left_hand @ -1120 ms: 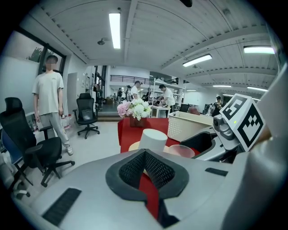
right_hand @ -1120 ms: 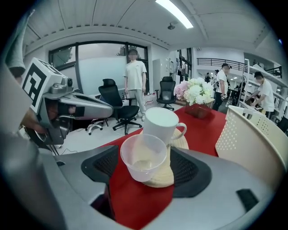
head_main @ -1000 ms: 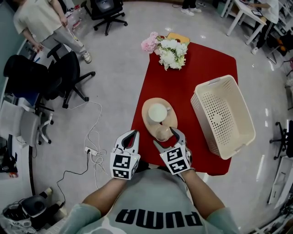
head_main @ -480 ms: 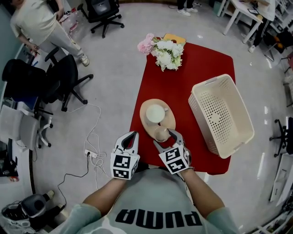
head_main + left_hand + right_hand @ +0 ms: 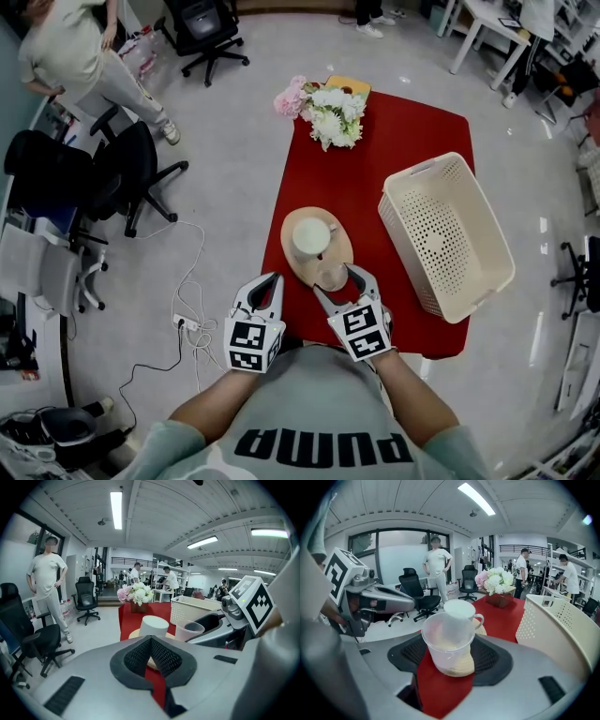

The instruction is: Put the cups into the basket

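Note:
A clear plastic cup (image 5: 332,275) stands on the near edge of a round woven mat (image 5: 302,262) on the red table (image 5: 403,150). A white mug (image 5: 310,237) sits just behind it on the same mat. My right gripper (image 5: 339,281) straddles the clear cup (image 5: 449,637); its jaws are closing, the pads close beside the cup's walls with no firm press visible. My left gripper (image 5: 272,278) hovers at the table's near left edge, shut and holding nothing. The cream perforated basket (image 5: 446,234) lies empty on the table's right side.
A bunch of white and pink flowers (image 5: 328,108) stands at the table's far end. Left of the table are black office chairs (image 5: 131,159), a floor cable with a power strip (image 5: 187,314) and a standing person (image 5: 70,52). The basket wall (image 5: 555,620) rises close on the right gripper's right.
The right gripper's jaws have narrowed around the clear cup. The left gripper has stayed where it was; the head view has shifted slightly.

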`<state>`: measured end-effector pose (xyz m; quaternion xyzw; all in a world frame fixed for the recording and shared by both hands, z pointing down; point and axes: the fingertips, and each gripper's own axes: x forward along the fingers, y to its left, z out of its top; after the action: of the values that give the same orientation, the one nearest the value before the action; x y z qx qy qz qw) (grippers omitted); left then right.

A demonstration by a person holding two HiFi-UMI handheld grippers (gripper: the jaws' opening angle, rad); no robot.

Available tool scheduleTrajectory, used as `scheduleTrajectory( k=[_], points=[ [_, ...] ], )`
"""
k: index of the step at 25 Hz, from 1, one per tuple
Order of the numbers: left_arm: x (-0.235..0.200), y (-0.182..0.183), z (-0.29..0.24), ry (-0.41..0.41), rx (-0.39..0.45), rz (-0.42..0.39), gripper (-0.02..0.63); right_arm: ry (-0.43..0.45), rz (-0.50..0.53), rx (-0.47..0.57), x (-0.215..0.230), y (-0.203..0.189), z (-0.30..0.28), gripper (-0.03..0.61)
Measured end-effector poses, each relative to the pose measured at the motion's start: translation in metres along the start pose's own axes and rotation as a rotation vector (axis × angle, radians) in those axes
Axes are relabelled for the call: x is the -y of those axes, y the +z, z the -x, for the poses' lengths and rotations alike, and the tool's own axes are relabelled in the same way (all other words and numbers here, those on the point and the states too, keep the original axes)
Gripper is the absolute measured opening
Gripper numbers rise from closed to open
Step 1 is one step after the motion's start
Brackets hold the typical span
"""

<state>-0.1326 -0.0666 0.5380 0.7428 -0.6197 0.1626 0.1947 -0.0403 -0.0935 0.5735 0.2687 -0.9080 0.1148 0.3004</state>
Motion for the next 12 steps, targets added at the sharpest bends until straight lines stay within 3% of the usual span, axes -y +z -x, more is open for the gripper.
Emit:
scheduleTrajectory(
  k=[12],
  points=[
    [0.040, 0.044, 0.000, -0.084, 0.056, -0.024, 0.003, -0.075, -0.049, 0.093, 0.024, 0.037, 0.057, 0.301]
  ],
)
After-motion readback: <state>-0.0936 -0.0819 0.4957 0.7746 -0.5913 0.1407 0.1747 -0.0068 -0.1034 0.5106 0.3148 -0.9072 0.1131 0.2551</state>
